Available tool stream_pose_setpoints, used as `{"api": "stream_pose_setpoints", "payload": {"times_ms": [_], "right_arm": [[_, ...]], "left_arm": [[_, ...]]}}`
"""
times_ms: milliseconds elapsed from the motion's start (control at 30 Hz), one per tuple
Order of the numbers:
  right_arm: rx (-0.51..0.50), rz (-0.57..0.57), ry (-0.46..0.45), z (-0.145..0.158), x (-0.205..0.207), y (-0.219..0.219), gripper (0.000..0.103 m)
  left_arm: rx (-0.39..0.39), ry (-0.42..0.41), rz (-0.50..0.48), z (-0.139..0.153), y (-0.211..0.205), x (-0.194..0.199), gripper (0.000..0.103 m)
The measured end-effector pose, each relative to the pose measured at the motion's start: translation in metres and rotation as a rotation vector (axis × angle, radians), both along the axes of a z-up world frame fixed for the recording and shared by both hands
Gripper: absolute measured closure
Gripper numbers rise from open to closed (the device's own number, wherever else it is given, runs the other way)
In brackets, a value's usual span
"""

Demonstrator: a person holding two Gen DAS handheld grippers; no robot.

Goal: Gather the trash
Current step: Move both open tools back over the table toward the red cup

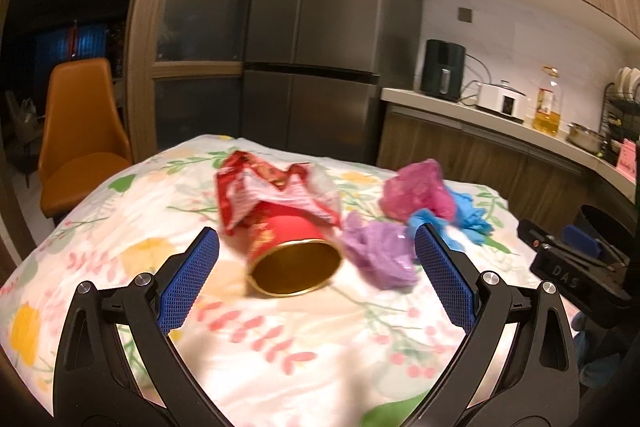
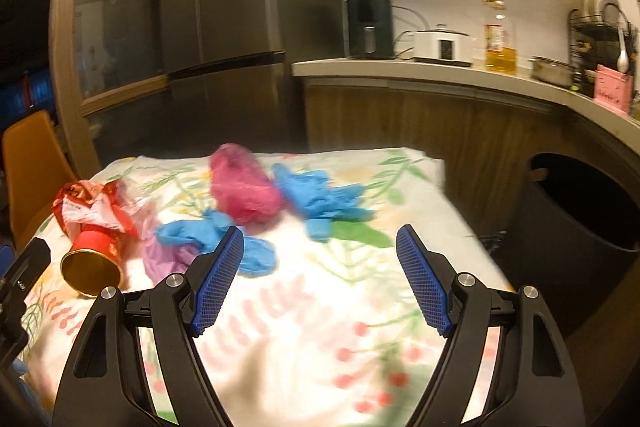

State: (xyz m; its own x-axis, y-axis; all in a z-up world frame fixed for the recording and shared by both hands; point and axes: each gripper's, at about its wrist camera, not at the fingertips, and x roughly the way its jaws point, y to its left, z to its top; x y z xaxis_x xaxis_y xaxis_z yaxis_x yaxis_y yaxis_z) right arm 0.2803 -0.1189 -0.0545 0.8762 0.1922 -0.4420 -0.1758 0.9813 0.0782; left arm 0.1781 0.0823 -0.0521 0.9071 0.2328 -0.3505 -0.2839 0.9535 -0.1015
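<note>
Orange chair (image 1: 80,131), fridge (image 1: 320,27), oil bottle (image 2: 500,43).

The left wrist view looks forward along the left hand-held gripper (image 1: 316,259), tilted slightly down over the near edge of the bench (image 1: 280,367), close above its cloth, facing the fridge (image 1: 320,7) beyond the far edge. The right wrist view looks the same way along the right hand-held gripper (image 2: 320,259) from farther toward the bench's (image 2: 300,347) right edge, so the bin (image 2: 580,227) off that edge shows. Both share the middle of the bench: the cup (image 1: 288,251) (image 2: 94,259), the pink bag (image 1: 416,191) (image 2: 244,187), the fridge (image 2: 224,7) and the counter (image 1: 480,115) (image 2: 400,71). Each view catches the other gripper at its side edge. Both are blurred.
</note>
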Motion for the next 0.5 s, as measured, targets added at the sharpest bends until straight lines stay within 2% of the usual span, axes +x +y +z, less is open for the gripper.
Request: {"api": "stream_pose_setpoints", "payload": {"times_ms": [133, 233, 400, 500], "right_arm": [[-0.004, 0.048, 0.003, -0.007, 0.012, 0.024, 0.026], [0.023, 0.081, 0.012, -0.008, 0.015, 0.035, 0.030], [0.015, 0.120, 0.010, -0.009, 0.012, 0.052, 0.030], [0.018, 0.121, 0.008, -0.008, 0.010, 0.053, 0.030]], "left_arm": [[-0.003, -0.002, 0.041, -0.002, 0.019, 0.000, 0.006], [0.005, 0.009, 0.055, -0.005, 0.029, 0.001, 0.006], [-0.036, 0.049, 0.046, -0.013, 0.039, 0.008, 0.007], [-0.040, 0.109, 0.036, -0.020, 0.039, 0.019, 0.016]]}}
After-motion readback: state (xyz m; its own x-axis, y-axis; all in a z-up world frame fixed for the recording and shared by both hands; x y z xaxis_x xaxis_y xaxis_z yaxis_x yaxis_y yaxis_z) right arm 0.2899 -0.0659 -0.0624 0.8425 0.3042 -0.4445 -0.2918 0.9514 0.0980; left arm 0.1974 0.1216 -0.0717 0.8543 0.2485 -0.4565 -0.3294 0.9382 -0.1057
